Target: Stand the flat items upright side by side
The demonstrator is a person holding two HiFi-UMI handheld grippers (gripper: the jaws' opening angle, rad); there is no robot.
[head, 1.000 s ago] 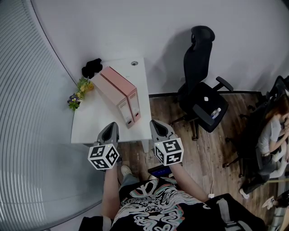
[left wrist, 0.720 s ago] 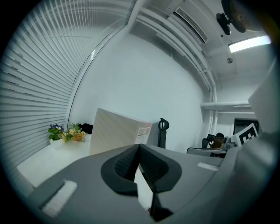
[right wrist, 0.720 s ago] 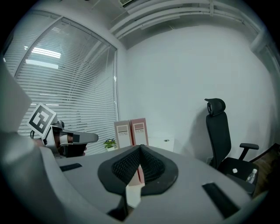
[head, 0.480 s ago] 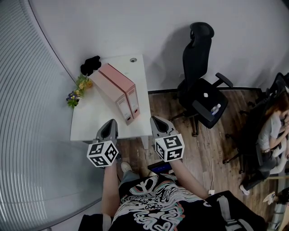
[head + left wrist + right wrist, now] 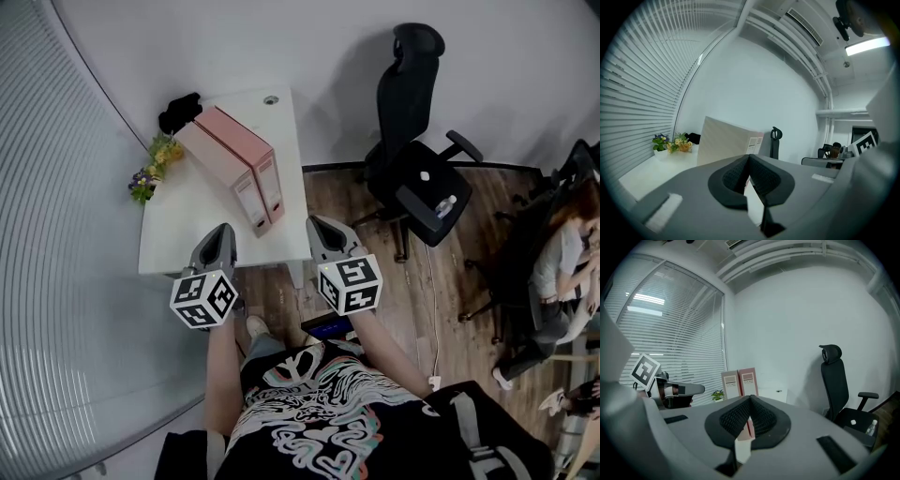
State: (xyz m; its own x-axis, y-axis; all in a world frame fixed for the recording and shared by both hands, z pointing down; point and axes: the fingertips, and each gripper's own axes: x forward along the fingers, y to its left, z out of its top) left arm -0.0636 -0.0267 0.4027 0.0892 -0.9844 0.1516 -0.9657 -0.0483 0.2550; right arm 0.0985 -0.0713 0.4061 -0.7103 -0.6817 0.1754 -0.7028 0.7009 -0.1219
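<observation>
Two pink binders stand upright side by side on the white table, spines toward me. Both grippers hover off the table's near edge, apart from the binders. My left gripper is shut and holds nothing. My right gripper is shut too, over the floor by the table's right corner. In the left gripper view, the binders rise beyond the shut left gripper. In the right gripper view, the binders show spines-on past the shut right gripper.
A small flower pot and a black object sit at the table's far left corner. A black office chair stands on the wooden floor to the right. A seated person is at the far right edge.
The head view has drifted, so the table and binders sit slightly higher and further left in the picture. Binders and both grippers have kept still.
</observation>
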